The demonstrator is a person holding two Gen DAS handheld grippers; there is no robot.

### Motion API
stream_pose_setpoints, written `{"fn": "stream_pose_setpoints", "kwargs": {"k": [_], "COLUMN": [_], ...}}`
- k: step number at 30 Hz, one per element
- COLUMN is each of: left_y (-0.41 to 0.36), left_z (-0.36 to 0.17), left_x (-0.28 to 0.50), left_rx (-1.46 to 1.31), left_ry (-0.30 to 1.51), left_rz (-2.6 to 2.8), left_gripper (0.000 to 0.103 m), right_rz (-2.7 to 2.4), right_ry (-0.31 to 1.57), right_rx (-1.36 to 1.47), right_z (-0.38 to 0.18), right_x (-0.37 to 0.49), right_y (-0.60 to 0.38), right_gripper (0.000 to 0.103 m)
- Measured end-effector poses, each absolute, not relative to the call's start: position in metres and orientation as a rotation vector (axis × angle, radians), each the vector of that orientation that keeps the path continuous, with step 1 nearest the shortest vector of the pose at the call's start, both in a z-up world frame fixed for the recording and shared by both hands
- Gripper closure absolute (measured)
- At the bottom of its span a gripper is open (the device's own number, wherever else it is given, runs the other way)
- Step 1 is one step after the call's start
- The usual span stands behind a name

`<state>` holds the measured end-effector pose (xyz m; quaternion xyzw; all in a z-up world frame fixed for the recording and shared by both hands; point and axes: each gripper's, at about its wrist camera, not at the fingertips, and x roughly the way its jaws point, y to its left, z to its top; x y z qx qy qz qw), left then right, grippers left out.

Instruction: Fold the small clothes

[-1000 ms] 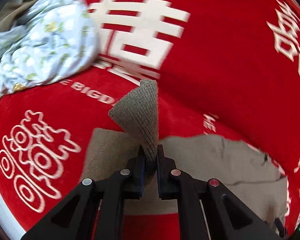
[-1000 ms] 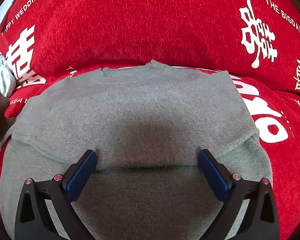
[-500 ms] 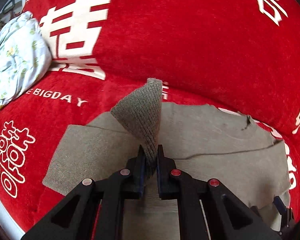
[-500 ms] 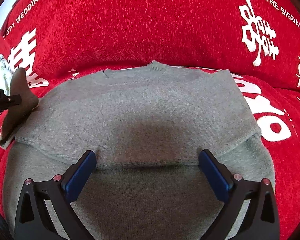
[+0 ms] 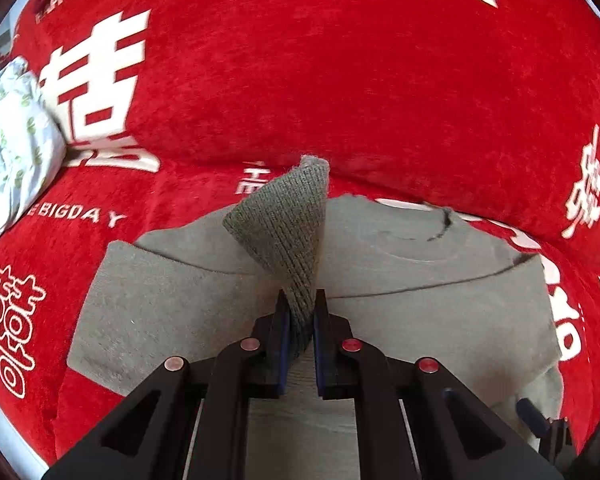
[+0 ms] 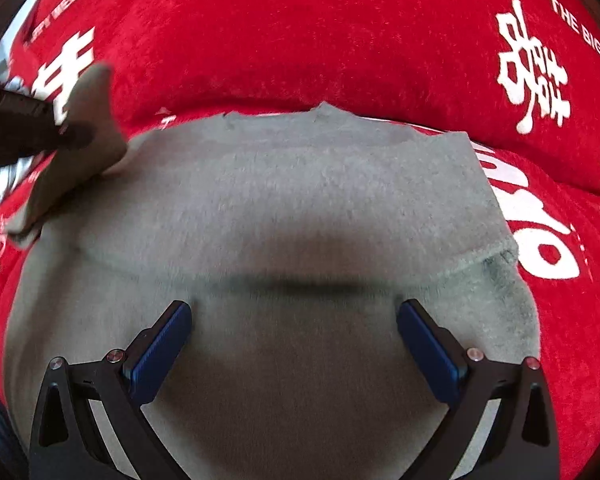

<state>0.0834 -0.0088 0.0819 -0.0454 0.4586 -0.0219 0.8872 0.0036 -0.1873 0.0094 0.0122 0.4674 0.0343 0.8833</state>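
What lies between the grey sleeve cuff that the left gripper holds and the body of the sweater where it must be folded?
Nothing visible does. The left gripper is shut on the ribbed grey knitted sleeve cuff, and the flat grey sweater body beyond it is bare. The open right gripper hovers at its near edge.

One grey sweater point(image 6: 300, 200), one floral cloth point(image 5: 8, 148), two grippers
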Motion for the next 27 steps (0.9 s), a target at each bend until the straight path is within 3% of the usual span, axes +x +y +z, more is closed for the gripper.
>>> {"fn": "stream_pose_setpoints", "kwargs": {"k": [27], "left_y": [-0.128], "left_z": [0.094], "left_x": [0.066], "left_rx": [0.065], "left_ry": [0.975], "left_rz": [-0.197], "left_gripper": [0.092], "right_rz": [0.138], "right_ry": [0.922], "right_rx": [-0.01], "right_z": [0.01], "right_x": [-0.036], "right_y": [-0.209], "right_gripper": [0.001]}}
